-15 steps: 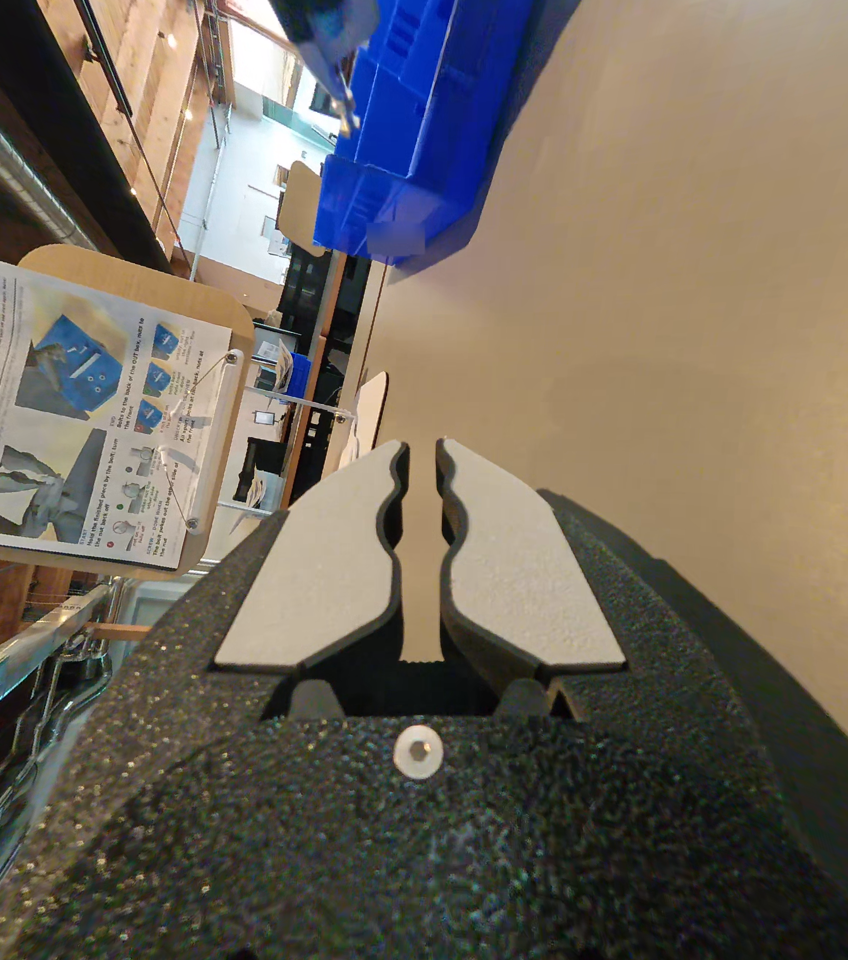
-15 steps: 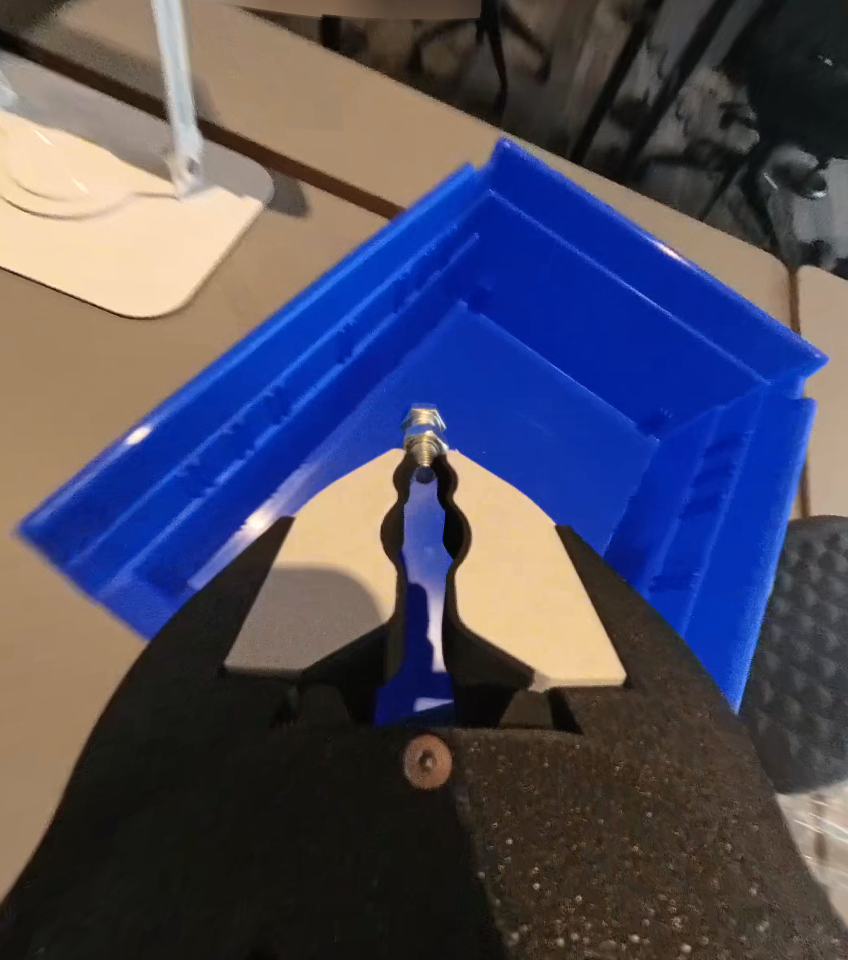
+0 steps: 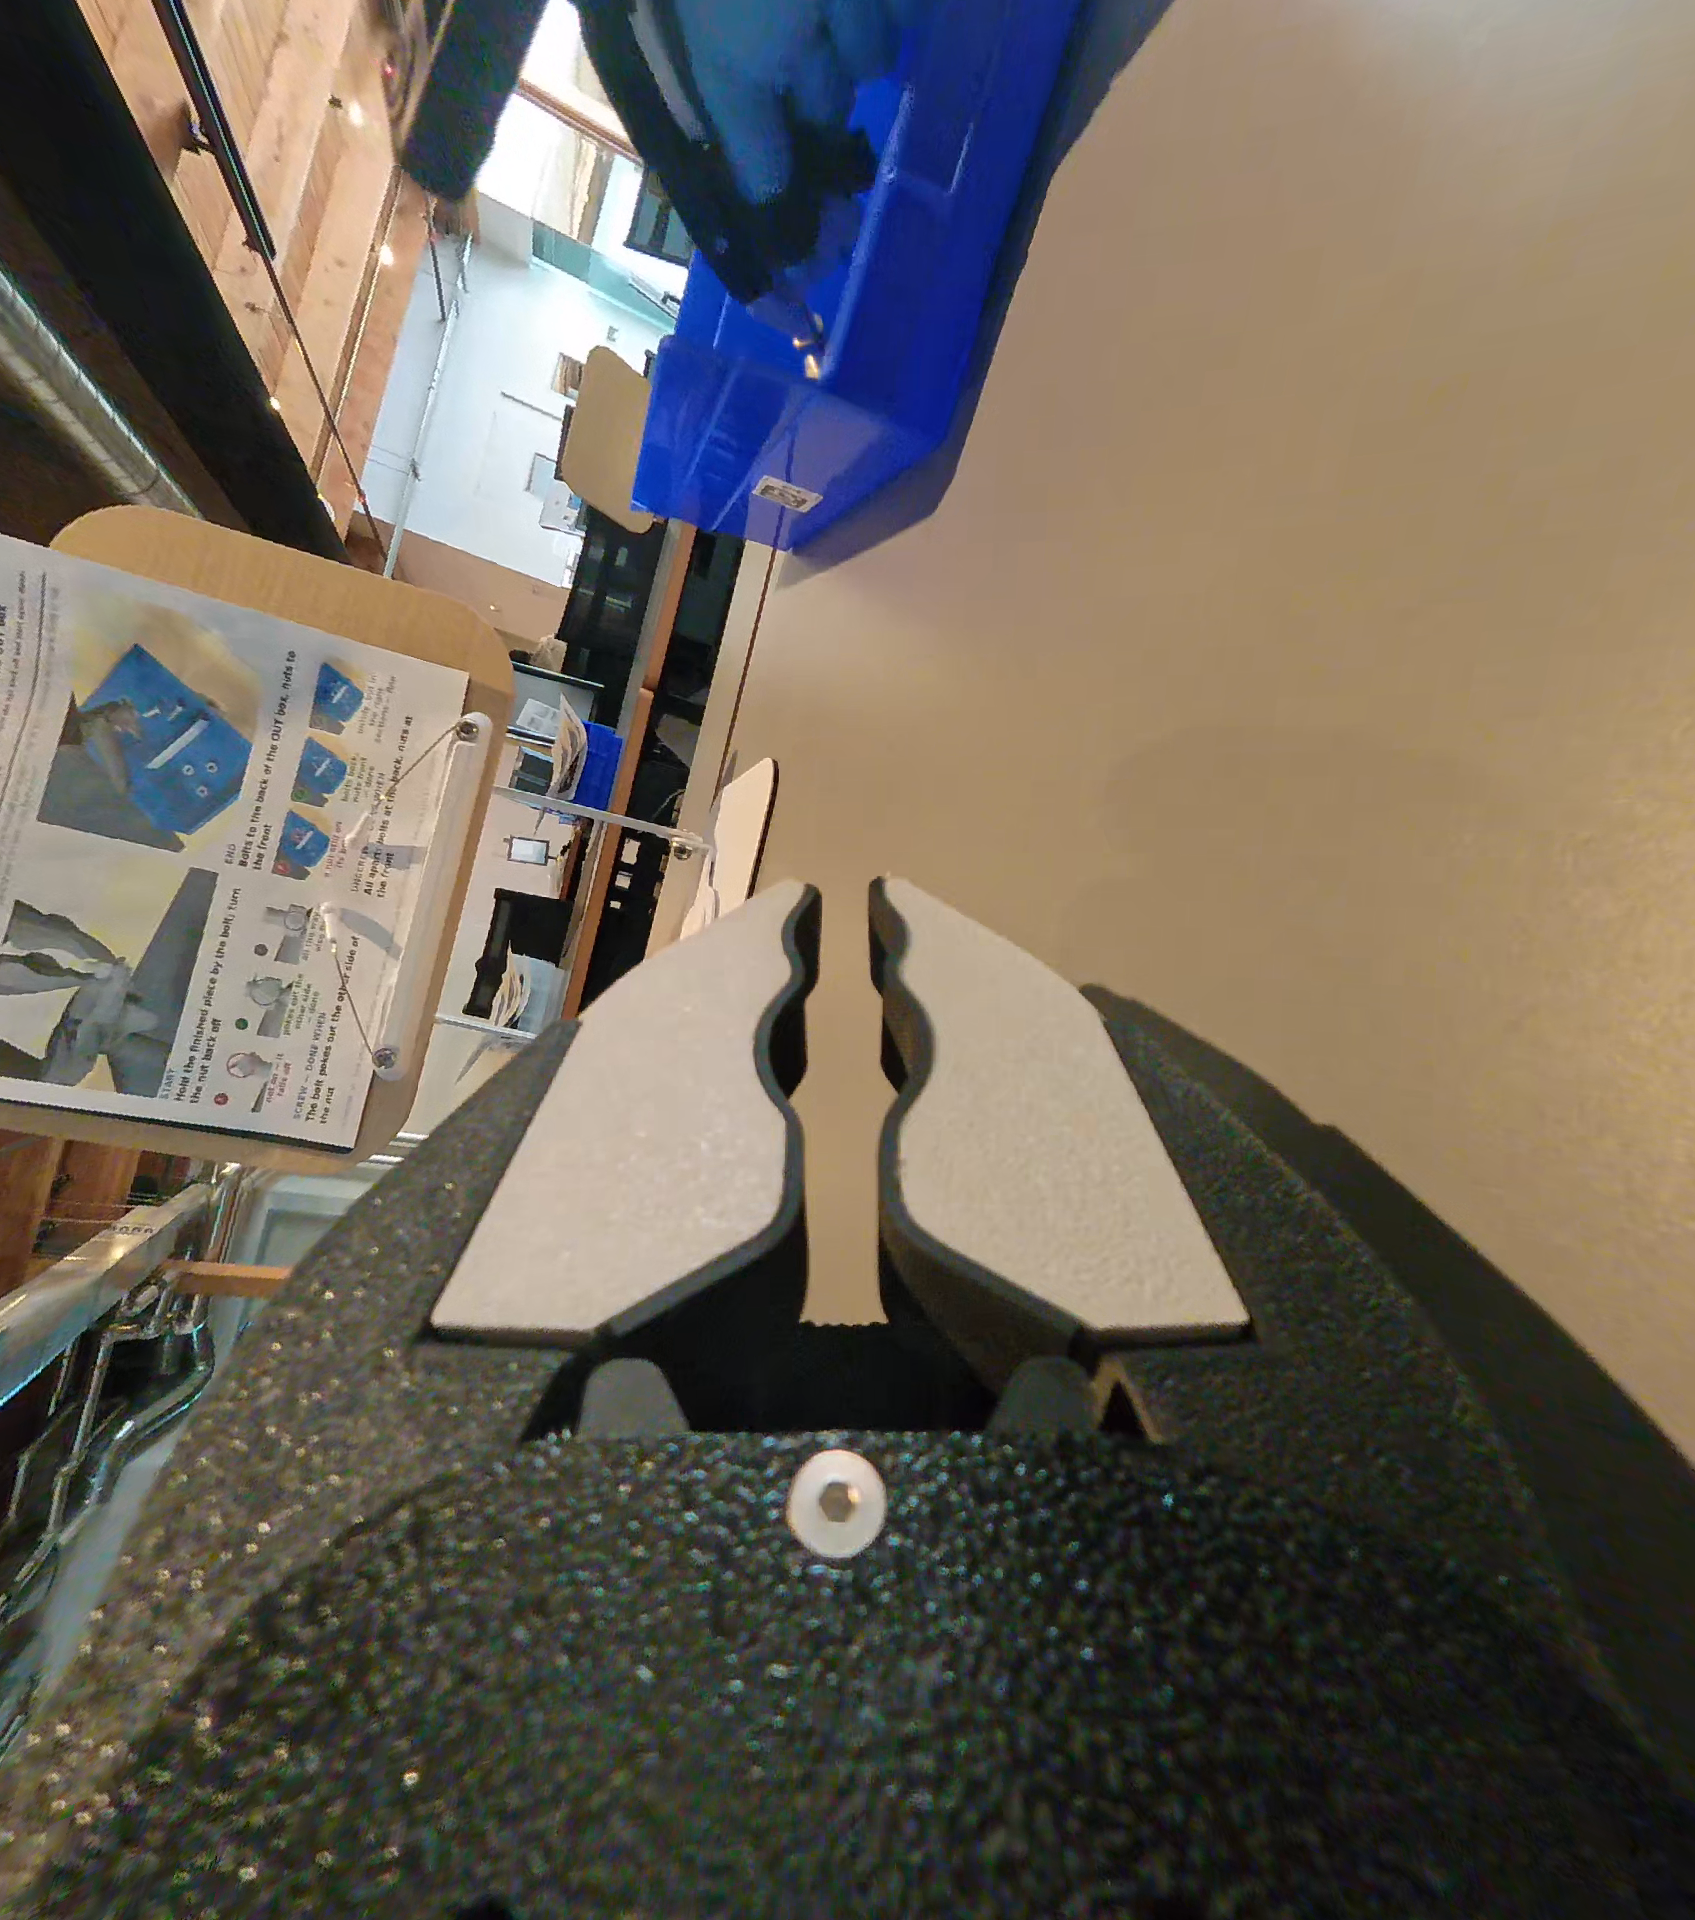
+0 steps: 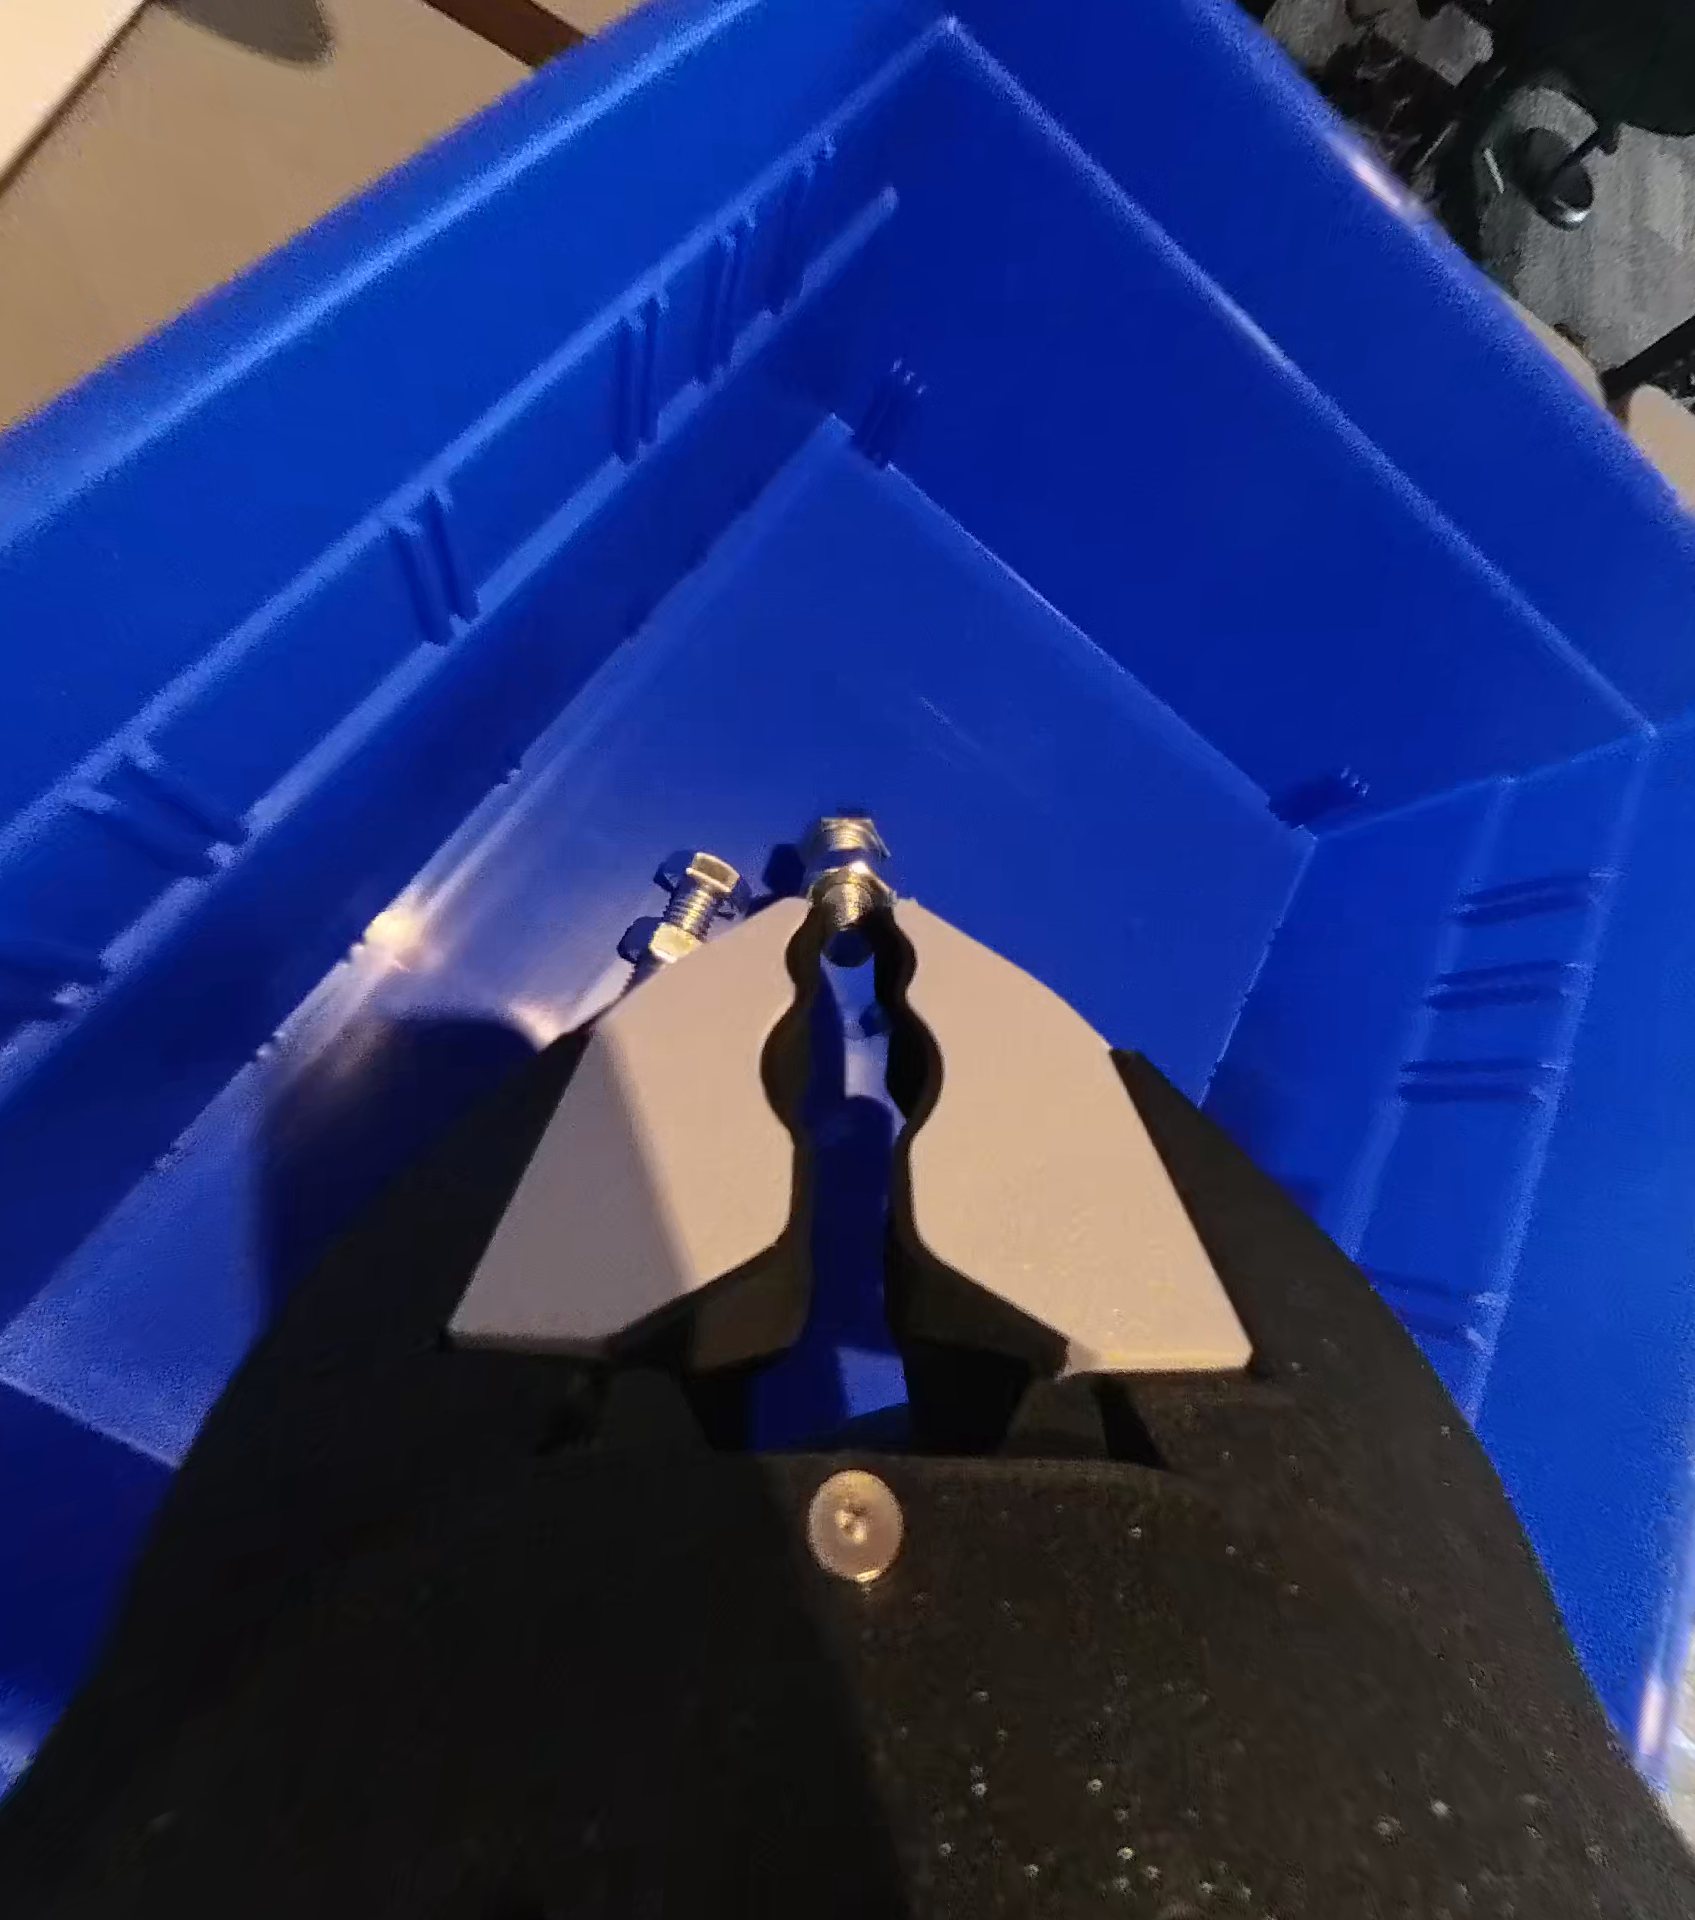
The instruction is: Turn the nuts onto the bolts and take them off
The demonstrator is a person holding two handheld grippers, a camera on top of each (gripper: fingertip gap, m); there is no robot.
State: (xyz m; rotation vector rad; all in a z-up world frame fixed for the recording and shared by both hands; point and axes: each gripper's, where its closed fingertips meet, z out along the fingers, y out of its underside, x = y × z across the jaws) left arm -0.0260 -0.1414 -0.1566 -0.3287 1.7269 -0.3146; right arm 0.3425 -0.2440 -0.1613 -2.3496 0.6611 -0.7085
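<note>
A plain beige tabletop (image 3: 1342, 644) fills the right half of the left wrist view, its surface matte and bare across the middle and lower right of the frame. A blue plastic bin (image 3: 801, 416) sits directly on it at the upper centre, with a small label on its near wall, and a pale board with rounded corners (image 3: 747, 831) lies flat on the table at mid-frame, just left of centre. In the right wrist view the same bin (image 4: 1134, 343) covers most of the frame, and the table (image 4: 43, 218) shows only in the upper left corner.
</note>
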